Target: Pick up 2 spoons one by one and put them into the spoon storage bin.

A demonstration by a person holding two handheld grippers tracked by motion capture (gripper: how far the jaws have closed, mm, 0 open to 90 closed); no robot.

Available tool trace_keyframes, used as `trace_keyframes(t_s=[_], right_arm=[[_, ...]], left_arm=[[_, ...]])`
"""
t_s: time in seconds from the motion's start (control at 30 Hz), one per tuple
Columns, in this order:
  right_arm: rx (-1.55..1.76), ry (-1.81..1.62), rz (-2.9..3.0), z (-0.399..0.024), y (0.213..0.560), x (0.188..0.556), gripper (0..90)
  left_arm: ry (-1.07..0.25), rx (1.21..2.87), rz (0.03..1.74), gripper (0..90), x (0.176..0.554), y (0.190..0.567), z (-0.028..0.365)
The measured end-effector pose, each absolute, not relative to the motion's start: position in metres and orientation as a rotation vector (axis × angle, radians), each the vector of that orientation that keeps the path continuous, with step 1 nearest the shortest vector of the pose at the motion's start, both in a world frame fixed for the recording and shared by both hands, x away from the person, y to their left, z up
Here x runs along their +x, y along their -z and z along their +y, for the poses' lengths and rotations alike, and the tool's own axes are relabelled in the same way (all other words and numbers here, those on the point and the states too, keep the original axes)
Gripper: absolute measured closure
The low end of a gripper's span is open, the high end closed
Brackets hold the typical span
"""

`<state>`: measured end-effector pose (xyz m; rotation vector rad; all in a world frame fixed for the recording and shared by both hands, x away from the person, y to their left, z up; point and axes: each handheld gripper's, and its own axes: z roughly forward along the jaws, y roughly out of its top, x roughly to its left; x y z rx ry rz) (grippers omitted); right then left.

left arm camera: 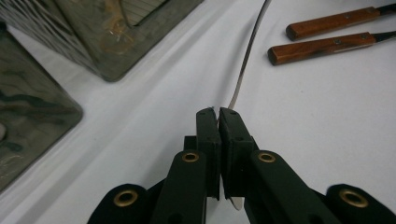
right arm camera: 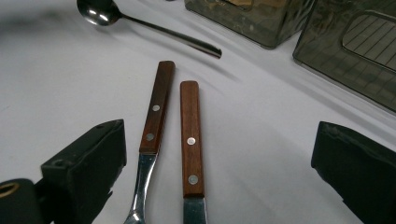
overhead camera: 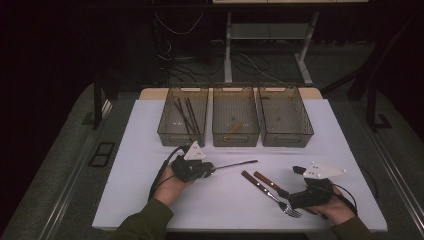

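My left gripper [overhead camera: 209,169] is shut on a thin metal spoon [overhead camera: 235,164] that lies across the white table. In the left gripper view the jaws [left arm camera: 218,116] pinch the spoon [left arm camera: 247,56] close together. The spoon's bowl [right arm camera: 98,11] shows in the right gripper view. A wooden-handled fork [overhead camera: 260,186] and knife [overhead camera: 267,181] lie side by side at right. My right gripper [overhead camera: 296,186] stands open over them. Its jaws [right arm camera: 219,140] flank the fork [right arm camera: 152,126] and the knife [right arm camera: 190,135] without touching them.
Three mesh bins stand in a row at the back: the left one [overhead camera: 180,139] holds chopsticks, the middle one [overhead camera: 235,140] a small wooden piece, then the right one [overhead camera: 287,140]. The white table surface [overhead camera: 150,200] ends just in front of the person's hands.
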<state>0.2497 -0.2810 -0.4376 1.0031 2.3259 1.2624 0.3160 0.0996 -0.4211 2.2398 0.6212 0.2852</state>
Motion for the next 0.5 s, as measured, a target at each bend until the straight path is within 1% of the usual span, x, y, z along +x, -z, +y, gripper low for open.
trace_keyframes(t_s=[0.5], right_arm=[[1.005,-1.262,2.326,-0.281,0.438,0.250,3.5]], left_arm=[[-0.321,2.141,0.653,87.1,0.318,0.402,0.119]])
